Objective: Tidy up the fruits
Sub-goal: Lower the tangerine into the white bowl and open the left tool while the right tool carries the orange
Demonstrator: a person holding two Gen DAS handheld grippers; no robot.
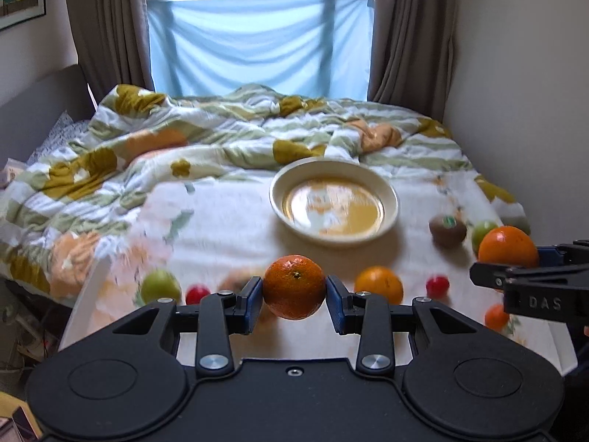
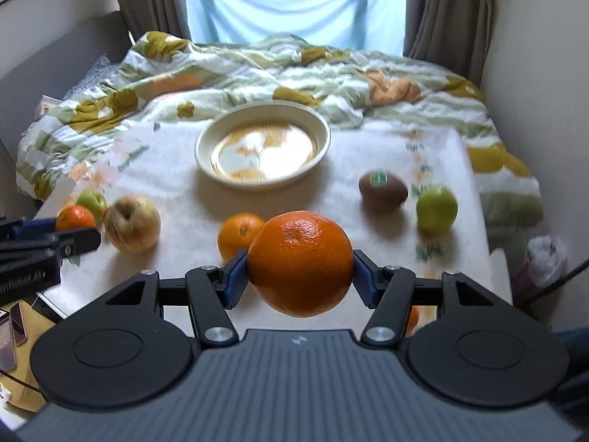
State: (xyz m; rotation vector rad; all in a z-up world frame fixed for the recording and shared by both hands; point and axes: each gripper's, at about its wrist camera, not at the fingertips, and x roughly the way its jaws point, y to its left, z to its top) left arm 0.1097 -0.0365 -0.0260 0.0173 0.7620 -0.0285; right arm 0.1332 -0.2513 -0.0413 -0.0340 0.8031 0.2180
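With both tools loaded and held above the near edge of the table [image 2: 176,191], the step in hand looks like carrying fruit to the dish. Nearest in the left wrist view, the left gripper [image 1: 294,289] is closed on a small mandarin [image 1: 294,281], its blue pads [image 1: 254,300] pressing the fruit's two sides. The right gripper [image 2: 300,269] is spread wider and clamps a large orange [image 2: 300,262] the same way; that same fruit shows at the right edge of the left view, gripped and clear of the cloth.

Just beyond the grippers, loose fruit lies on the flowered tablecloth: a second orange [image 2: 239,234] just behind the held one, a pale apple [image 2: 132,223] to the left with a small green apple [image 2: 92,200] behind it, and two small red fruits [image 1: 197,293], too blurred to name, low in the left view. Further right sit a kiwi [image 2: 383,191] with a sticker and a green apple [image 2: 436,208], near each other but apart.

Past all of these stands the cream plate [image 2: 324,125], the only container in sight, and nothing lies in it; its glossy centre only reflects light. Behind it a rumpled duvet [image 2: 257,70] runs to the window.

I judge the task barely begun. The next move calls for bringing each fruit forward over the plate, lowering it close to the shallow bottom, and opening gently, one tool at a time so they do not collide; round fruit may roll over the low rim.
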